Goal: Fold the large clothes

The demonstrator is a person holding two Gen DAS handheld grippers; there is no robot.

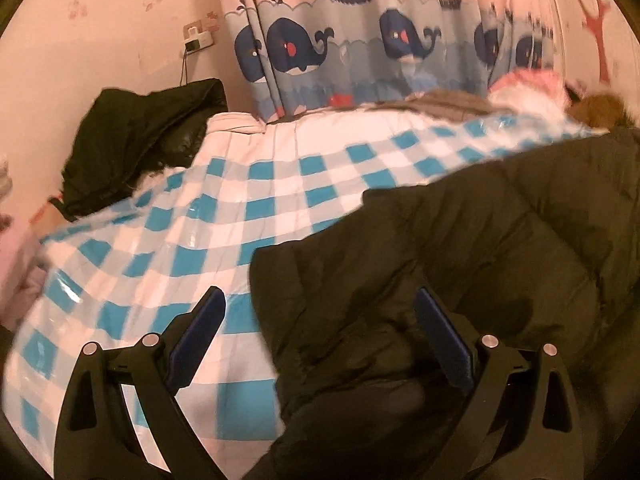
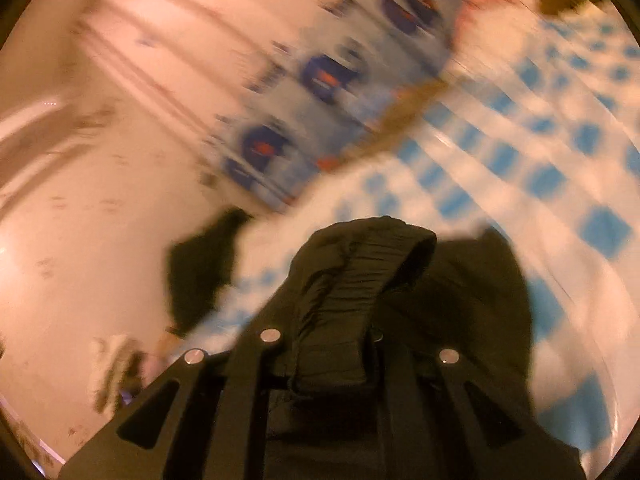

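Left wrist view looks forward and down past its jaws, close over the checked bed cover [image 1: 248,200]. Right wrist view, blurred and rolled, shares that cover and the whale curtain [image 2: 320,76].

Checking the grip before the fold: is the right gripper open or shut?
Shut. The right gripper is clamped on a ribbed edge of the dark puffy jacket, which bunches up between its fingers.

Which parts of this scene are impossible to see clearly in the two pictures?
- Right wrist view: motion blur smears the whale curtain and checked cover.
- Right wrist view: the right gripper jaws are hidden under the bunched dark jacket fabric.
- Left wrist view: the jacket's far end is cut off by the right edge.
- Left wrist view: the pink-and-white heap is too blurred to identify.
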